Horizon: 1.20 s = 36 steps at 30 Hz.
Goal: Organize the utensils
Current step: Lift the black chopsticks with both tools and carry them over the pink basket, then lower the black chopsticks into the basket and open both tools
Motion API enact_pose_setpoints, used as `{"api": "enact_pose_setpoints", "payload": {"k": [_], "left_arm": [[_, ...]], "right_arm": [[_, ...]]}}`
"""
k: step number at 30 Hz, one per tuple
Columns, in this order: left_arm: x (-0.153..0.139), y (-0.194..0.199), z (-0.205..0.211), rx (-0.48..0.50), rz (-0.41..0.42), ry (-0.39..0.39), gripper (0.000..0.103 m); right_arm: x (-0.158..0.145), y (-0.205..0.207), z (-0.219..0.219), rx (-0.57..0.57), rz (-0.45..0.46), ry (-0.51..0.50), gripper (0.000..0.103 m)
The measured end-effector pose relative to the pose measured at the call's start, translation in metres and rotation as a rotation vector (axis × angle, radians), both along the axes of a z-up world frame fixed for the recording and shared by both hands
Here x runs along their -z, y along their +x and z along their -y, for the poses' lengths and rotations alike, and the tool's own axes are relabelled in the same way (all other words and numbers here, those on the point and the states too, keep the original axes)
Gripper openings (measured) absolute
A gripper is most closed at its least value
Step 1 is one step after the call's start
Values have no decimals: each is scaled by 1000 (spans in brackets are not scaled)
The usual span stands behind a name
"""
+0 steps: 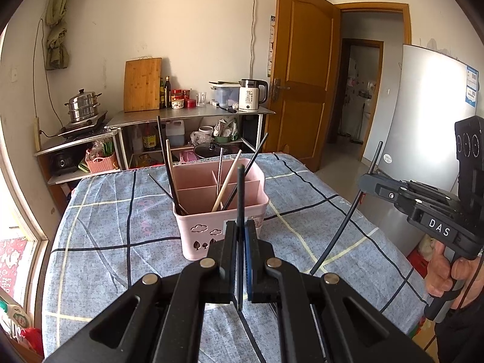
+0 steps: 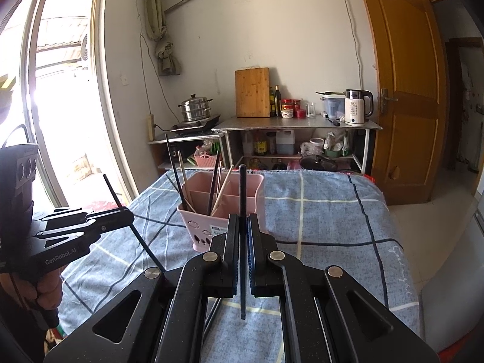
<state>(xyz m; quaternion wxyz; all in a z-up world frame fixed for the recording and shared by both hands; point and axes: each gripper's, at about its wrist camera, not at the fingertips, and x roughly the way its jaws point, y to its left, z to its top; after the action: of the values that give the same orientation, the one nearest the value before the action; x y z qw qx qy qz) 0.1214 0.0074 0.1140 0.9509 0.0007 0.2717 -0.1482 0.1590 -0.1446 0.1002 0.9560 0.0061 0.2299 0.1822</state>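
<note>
While chopsticks (image 1: 225, 187) crowd the pink caddy (image 1: 220, 211), kettle (image 1: 252, 95) stands behind.

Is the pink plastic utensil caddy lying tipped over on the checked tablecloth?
No, the pink plastic utensil caddy stands upright with chopsticks poking out its top.

At the bottom centre of the frame the right gripper (image 2: 242, 227) pinches a black chopstick (image 2: 242, 199) upright. Just behind it a pink holder (image 2: 225, 211) with chopsticks stands on the checked blue cloth (image 2: 326, 220). At lower left the left gripper (image 2: 128, 211) clamps another black chopstick (image 2: 142, 242), slanted.
</note>
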Motion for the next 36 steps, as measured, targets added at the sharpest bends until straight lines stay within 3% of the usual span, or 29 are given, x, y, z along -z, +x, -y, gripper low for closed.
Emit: {"api": "enact_pose_setpoints", "payload": {"k": [14, 27, 36], "left_arm": [[-23, 19, -18, -17, 5, -12, 5], [-72, 51, -33, -62, 112, -27, 5], [-80, 83, -44, -79, 132, -55, 5]], "right_arm": [[-17, 11, -26, -66, 45, 2, 5], [-56, 45, -55, -101, 154, 48, 5], [-65, 76, -73, -112, 184, 69, 5]]}}
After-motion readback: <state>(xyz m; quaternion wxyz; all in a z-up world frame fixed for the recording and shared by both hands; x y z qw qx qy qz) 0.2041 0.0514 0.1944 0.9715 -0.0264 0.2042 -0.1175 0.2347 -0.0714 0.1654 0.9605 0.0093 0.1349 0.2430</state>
